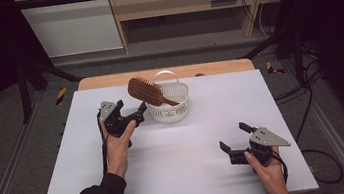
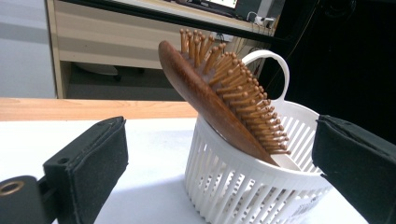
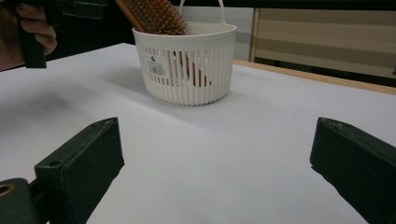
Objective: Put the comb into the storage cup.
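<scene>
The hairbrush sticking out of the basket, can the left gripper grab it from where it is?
Probably yes. The left gripper sits right beside the white basket with its jaws open, and the hairbrush leans over the rim on that side. Nothing lies between them.

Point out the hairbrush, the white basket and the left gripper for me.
hairbrush (image 1: 142, 90), high view, on the bristled head.
white basket (image 1: 181, 93), high view, on the right rim.
left gripper (image 1: 140, 112), high view, between its open fingertips.

The hairbrush's (image 2: 219, 102) handle end is hidden inside the white basket (image 2: 233, 186).
</scene>
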A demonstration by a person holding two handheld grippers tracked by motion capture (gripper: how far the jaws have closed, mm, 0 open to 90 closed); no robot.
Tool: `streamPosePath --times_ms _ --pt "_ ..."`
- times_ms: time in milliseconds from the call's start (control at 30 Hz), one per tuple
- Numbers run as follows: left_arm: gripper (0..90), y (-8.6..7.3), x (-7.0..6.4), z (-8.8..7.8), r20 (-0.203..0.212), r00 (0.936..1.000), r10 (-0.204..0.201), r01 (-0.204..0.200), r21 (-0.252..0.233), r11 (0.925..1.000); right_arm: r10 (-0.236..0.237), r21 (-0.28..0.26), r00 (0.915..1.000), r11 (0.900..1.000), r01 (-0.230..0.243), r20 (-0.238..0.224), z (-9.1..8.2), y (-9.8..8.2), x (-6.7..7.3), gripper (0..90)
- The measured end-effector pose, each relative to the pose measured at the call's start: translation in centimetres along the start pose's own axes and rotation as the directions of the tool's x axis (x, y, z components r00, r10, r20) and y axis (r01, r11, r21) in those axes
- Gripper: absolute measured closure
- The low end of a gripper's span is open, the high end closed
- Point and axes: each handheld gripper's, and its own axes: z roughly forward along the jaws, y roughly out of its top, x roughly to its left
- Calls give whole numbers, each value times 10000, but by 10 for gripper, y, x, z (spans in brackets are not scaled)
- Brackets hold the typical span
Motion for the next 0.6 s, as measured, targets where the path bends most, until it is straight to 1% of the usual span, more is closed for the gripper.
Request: streamPosePath --times_ms 133,267,400,600 --pt "33 -3 -1 -2 30 10000 72 -72 64 10000 2 -1 10000 10000 -2 -2 0 0 0 28" --pt "33 -5 -4 -3 35 9996 262 -263 121 9996 22 14 10000 10000 -22 -11 1 0 1 28" --pt "33 -7 -8 -5 127 9989 449 -451 186 9988 14 0 10000 10000 -14 -8 0 0 1 28" --pt "29 -12 -11 -6 127 9986 508 -512 344 9981 -2 3 10000 10000 2 -4 0 0 0 28"
